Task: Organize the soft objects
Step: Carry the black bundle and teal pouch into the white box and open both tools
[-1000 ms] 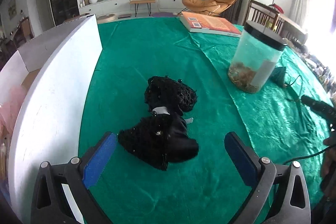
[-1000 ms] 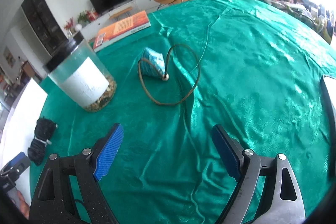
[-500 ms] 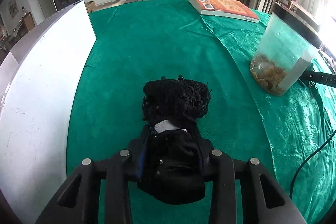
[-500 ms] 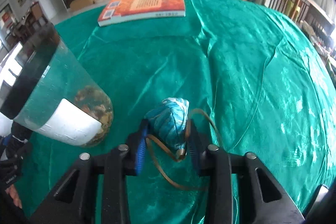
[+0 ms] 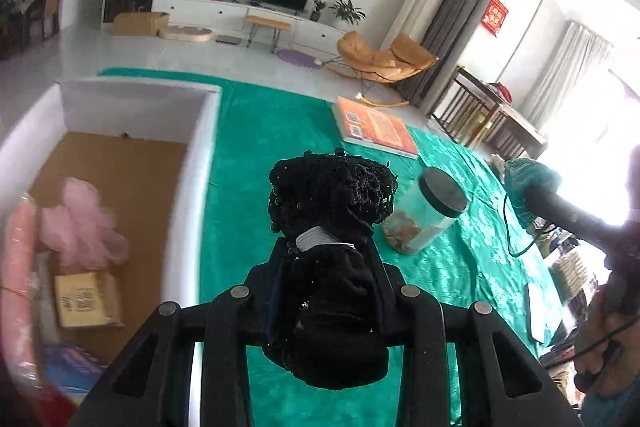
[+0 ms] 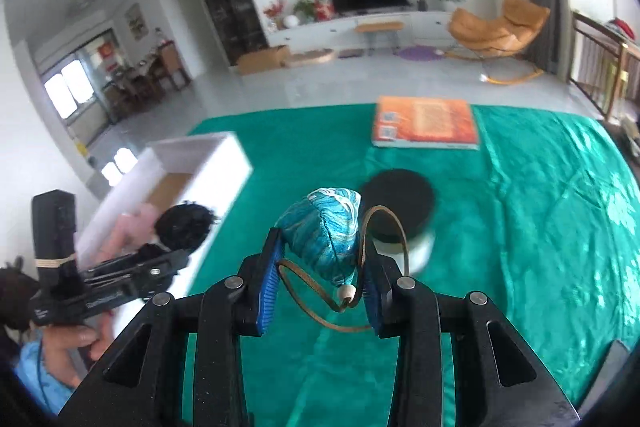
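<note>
My left gripper [image 5: 326, 291] is shut on a black beaded mesh pouch [image 5: 332, 203] and holds it above the green tablecloth, just right of the white box [image 5: 192, 187]. My right gripper [image 6: 320, 279] is shut on a blue patterned drawstring pouch [image 6: 324, 231] with a brown cord [image 6: 384, 227], held in the air above the table. The left gripper with the black pouch [image 6: 184, 227] also shows in the right wrist view, at the box's edge. The blue pouch [image 5: 528, 183] shows at the right in the left wrist view.
The white box holds a pink mesh puff [image 5: 80, 223], a small cardboard carton [image 5: 86, 301] and other items. A jar with a black lid [image 5: 428, 215] stands on the cloth. An orange book [image 6: 426, 123] lies at the far edge.
Both grippers have lifted their pouches off the table. The left one has moved left toward the white box, whose inside is now in view. The right one has risen above the jar.
</note>
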Motion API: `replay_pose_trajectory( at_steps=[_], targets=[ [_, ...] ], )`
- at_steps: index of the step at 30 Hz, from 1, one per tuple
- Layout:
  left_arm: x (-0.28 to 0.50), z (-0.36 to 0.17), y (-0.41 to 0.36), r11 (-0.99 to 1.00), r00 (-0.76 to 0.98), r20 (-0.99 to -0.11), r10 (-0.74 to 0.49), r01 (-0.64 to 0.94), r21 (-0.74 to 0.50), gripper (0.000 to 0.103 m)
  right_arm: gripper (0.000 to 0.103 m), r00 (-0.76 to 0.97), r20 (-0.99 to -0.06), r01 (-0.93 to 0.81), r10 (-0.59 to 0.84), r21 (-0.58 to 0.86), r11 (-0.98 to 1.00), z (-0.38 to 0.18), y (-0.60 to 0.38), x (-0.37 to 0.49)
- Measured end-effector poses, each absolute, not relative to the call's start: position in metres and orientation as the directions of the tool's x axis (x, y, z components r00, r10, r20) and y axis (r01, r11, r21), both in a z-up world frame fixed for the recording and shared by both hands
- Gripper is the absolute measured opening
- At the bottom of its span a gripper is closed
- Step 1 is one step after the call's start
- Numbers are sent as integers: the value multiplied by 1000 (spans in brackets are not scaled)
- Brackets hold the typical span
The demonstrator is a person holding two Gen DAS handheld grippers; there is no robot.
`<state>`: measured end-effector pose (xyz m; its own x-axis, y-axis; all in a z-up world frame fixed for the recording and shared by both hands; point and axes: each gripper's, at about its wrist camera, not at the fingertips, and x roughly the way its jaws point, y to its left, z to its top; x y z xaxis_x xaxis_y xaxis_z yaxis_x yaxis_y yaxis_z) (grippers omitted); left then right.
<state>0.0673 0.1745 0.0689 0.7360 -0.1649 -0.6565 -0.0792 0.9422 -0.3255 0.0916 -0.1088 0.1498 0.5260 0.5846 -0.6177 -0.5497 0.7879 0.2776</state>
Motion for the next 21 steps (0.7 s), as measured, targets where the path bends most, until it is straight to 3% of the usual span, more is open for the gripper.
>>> replay_pose_trajectory(
  at_steps=[4, 6, 8, 9, 10, 12, 13, 21],
  targets=[
    [26, 82, 237, 956, 709, -703, 45, -234, -175, 39, 38, 368, -551, -694, 749, 373, 616, 173, -21, 45],
    [6, 80, 266, 942, 683, -709, 177, -327, -80, 52, 38, 278, -541, -735, 794, 413, 538, 172, 22, 28],
    [-14, 76, 287, 912, 651, -699, 296, -409, 5, 83, 39, 210, -546, -761, 811, 429, 486, 163, 62, 16],
    [-22, 74, 295, 897, 640, -689, 340, -441, 33, 87, 41, 191, -550, -768, 813, 432, 473, 158, 80, 13],
    [-30, 73, 300, 884, 632, -681, 371, -464, 51, 89, 45, 174, -549, -773, 817, 439, 459, 149, 95, 11],
    [-41, 69, 304, 870, 617, -674, 405, -487, 77, 90, 70, 134, -558, -775, 819, 455, 438, 133, 120, 11],
    [-44, 68, 304, 865, 613, -672, 415, -494, 85, 92, 75, 123, -569, -773, 813, 459, 438, 126, 129, 11],
    [-53, 72, 282, 842, 610, -660, 439, -536, 64, 103, 75, 187, -597, -782, 780, 391, 486, 119, 115, 8]
  ],
)
